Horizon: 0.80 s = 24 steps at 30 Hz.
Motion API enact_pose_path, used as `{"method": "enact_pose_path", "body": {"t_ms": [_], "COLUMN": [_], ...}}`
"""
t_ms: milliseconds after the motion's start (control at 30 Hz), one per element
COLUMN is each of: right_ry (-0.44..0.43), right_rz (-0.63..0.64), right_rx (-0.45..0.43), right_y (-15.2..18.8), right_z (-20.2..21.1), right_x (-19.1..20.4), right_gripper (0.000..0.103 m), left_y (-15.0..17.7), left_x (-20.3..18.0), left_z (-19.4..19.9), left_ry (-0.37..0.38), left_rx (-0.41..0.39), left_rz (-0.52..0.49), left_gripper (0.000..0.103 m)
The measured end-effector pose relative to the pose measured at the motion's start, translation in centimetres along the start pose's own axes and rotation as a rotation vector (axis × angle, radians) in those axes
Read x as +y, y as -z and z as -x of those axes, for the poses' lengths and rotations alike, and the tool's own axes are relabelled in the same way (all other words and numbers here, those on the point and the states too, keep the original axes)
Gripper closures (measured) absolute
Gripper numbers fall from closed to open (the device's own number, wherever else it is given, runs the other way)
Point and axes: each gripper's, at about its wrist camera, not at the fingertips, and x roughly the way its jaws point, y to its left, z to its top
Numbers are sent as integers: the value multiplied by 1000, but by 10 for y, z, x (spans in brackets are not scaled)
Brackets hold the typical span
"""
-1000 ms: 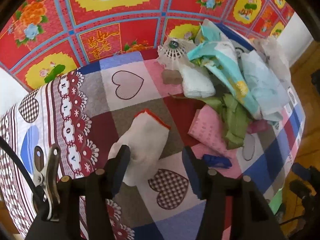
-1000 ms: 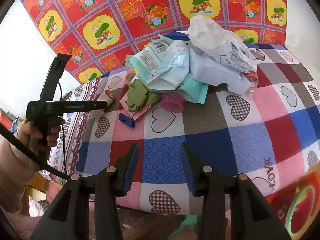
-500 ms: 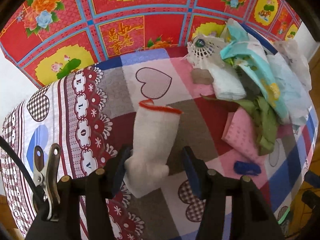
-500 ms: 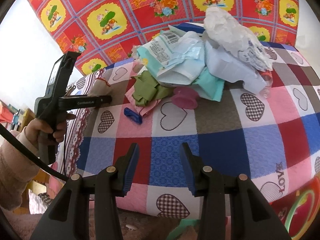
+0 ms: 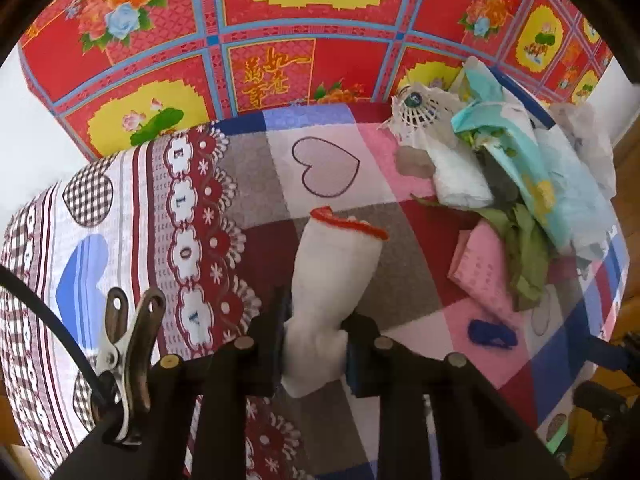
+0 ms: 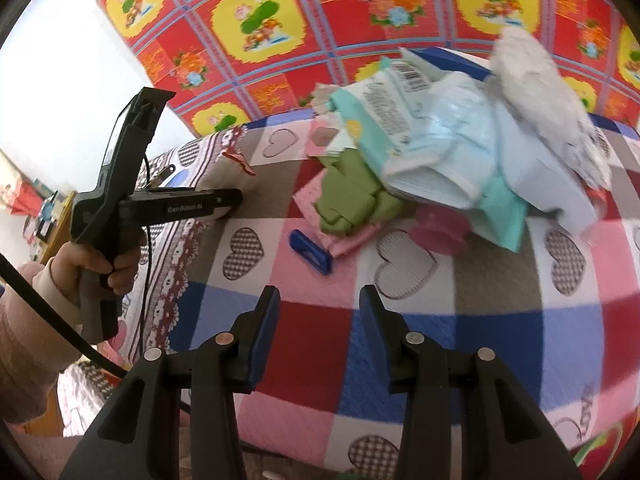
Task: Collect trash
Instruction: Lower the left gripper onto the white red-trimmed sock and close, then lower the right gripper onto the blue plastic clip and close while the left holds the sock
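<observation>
The left tongs [image 5: 314, 344] are closed on the lower end of a white cloth glove with a red-orange cuff [image 5: 334, 268], cuff pointing away over the patchwork heart-print cloth covering the surface [image 5: 324, 168]. The right tongs [image 6: 319, 332] gape wide, holding nothing, above the near edge. A heap of crumpled wrappers and paper [image 6: 460, 140] lies farther back, a small blue clip [image 6: 310, 250] beside it
</observation>
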Motion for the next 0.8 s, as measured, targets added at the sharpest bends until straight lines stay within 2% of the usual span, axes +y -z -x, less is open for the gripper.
{"method": "enact_pose_path", "body": {"t_ms": [233, 500, 733, 800], "right_ry": [-54, -38, -24, -27], "right_rz": [106, 189, 204, 209], "right_rx": [29, 82, 116, 135], "right_y": [-17, -36, -35, -29], "right_z": [-26, -61, -75, -78], "right_x": [17, 23, 24, 27], "right_gripper": [60, 63, 63, 69], "left_y": [28, 50, 50, 50], "left_x": [-6, -8, -6, -6], "left_z": [28, 54, 51, 49], "left_ry": [56, 112, 131, 136], "left_rx": [-10, -20, -17, -15], "left_rz": [57, 120, 143, 143], "left_gripper": [79, 79, 79, 79]}}
